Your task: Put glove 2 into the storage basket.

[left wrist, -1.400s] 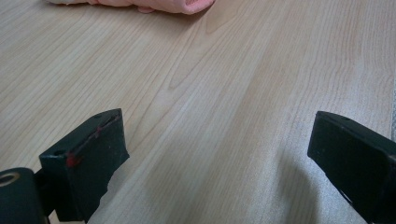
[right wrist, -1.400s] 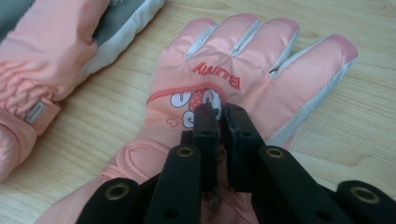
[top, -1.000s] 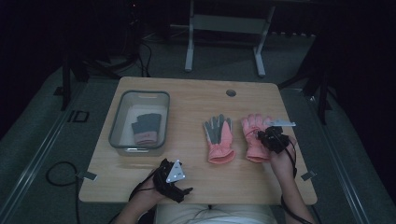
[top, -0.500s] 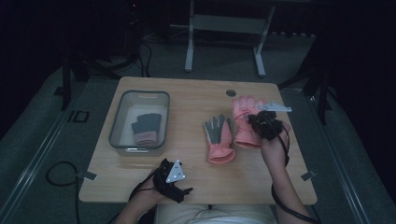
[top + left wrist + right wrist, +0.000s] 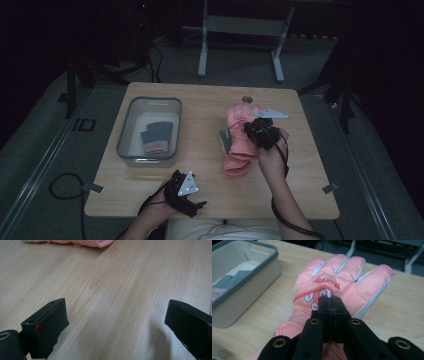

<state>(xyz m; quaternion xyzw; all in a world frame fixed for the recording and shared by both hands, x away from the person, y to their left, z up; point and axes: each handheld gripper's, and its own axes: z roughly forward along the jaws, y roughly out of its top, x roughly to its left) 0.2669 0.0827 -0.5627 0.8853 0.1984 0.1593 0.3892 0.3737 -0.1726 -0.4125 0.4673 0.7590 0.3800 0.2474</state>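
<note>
R gripper (image 5: 331, 305): jaws pinched tight on fabric at back of pink glove (image 5: 342, 282), held above the 2nd pink glove (image 5: 235, 162) lying on desk (image 5: 210, 165), right of centre. L gripper (image 5: 186, 192): jaws wide apart, nothing between, near front edge. Gloves, pink: 2. Bin (image 5: 129, 131), 1, grey-rimmed, left side; contents: 1 grey glove (image 5: 156, 137), pink cuff.

dim room, grey floor (image 5: 60, 150), light wooden table (image 5: 200, 170).
</note>
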